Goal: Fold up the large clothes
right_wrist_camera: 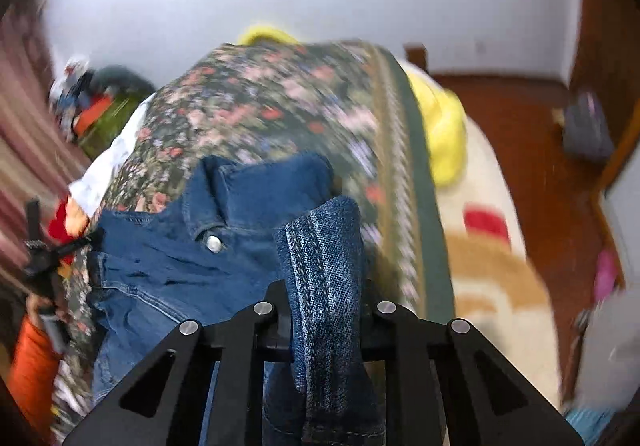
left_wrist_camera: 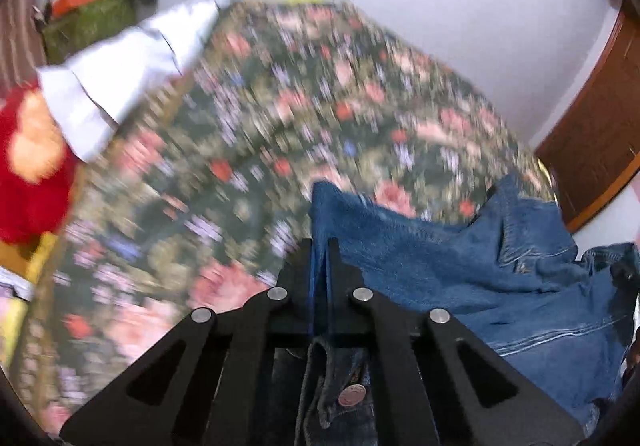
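Home bedroom: floral bedspread [left_wrist_camera: 280, 117], wooden door [left_wrist_camera: 600, 133].

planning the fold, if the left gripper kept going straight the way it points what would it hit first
Probably the floral bedspread. The left gripper, jaws shut on the denim jacket, points down at open bedspread beyond its tips. Blur makes depth uncertain.

The floral bedspread [left_wrist_camera: 280, 117] lies bare across its middle and far part, giving open passage. Obstacles: the denim jacket [left_wrist_camera: 500, 266] heaped at the near right; a white cloth [left_wrist_camera: 120, 65] and a red plush toy [left_wrist_camera: 28, 165] along the left edge; a yellow item [right_wrist_camera: 440, 133] beside the right edge.
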A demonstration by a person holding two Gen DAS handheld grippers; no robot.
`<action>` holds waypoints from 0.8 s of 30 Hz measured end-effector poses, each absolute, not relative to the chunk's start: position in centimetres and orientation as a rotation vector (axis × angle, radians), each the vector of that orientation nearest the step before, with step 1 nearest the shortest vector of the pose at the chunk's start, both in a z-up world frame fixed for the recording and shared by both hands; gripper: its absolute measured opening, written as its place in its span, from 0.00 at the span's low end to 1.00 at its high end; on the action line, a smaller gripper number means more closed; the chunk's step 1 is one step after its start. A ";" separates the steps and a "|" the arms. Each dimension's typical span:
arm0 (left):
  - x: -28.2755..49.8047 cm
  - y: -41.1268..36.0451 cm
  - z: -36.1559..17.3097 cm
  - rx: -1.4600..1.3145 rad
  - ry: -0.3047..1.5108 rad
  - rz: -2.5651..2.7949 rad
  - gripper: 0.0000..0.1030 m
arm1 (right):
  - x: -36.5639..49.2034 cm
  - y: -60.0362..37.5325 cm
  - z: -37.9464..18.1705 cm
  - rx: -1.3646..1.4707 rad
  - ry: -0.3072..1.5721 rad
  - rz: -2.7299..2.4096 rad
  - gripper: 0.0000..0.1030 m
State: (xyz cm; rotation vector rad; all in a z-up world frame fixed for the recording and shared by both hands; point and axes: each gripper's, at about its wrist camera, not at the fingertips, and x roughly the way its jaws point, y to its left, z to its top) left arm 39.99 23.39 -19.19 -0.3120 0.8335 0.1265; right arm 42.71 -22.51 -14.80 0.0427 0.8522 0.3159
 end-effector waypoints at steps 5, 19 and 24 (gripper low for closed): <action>37.6 26.6 -14.6 -0.283 0.678 0.239 0.00 | 45.2 -17.8 -12.9 -0.012 0.783 0.344 0.14; 39.8 27.2 -24.0 -0.328 1.037 0.165 0.03 | 55.0 -18.5 -22.3 -0.101 0.956 0.122 0.14; 40.6 25.5 -27.3 -0.240 1.120 0.288 0.20 | 54.6 -19.3 -24.4 -0.203 0.985 0.023 0.66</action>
